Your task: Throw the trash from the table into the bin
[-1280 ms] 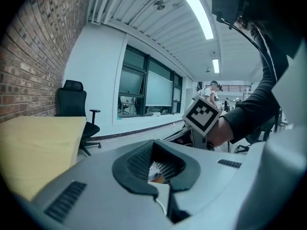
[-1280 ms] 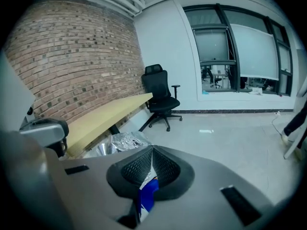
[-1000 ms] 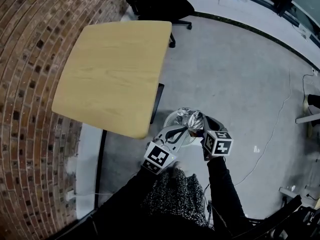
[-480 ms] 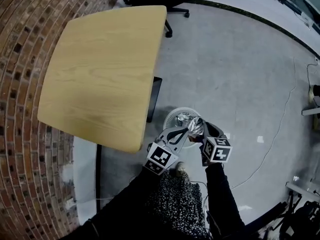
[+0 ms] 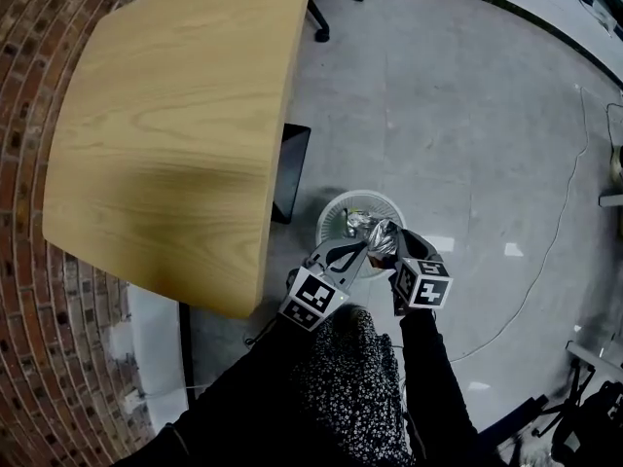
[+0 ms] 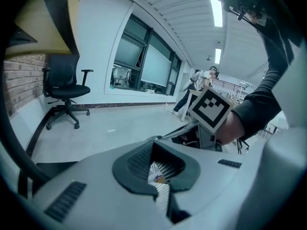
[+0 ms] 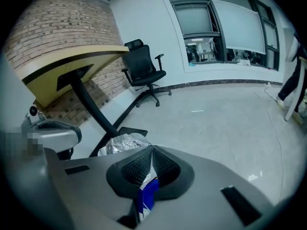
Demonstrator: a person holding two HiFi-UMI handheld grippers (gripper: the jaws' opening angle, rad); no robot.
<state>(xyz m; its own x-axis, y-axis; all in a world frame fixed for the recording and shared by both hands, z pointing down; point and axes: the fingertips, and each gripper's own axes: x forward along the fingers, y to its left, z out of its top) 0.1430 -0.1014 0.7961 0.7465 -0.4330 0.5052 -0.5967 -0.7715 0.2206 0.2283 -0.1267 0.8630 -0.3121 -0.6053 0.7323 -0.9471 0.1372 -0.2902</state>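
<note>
Lowering both claws over the last second, I hold the foil wrapper point(image 5: 375, 230) just above the bin point(image 5: 341, 202). The left claw point(image 5: 363, 251) and right claw point(image 5: 389, 244) each clamp what seems one shared wrapper. The table point(image 5: 165, 125) shows nothing more, so only release remains.

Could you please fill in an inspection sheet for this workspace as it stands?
Surface: wooden table, nothing seen on its visible top.
Job's things: crumpled foil wrapper held above the white bin.
Clutter: nothing seen.
Grippers: left hand-held gripper and right hand-held gripper both shut on the wrapper.
Cables: thin cable across the floor.
Surroundings: brick wall, office chair, windows.
</note>
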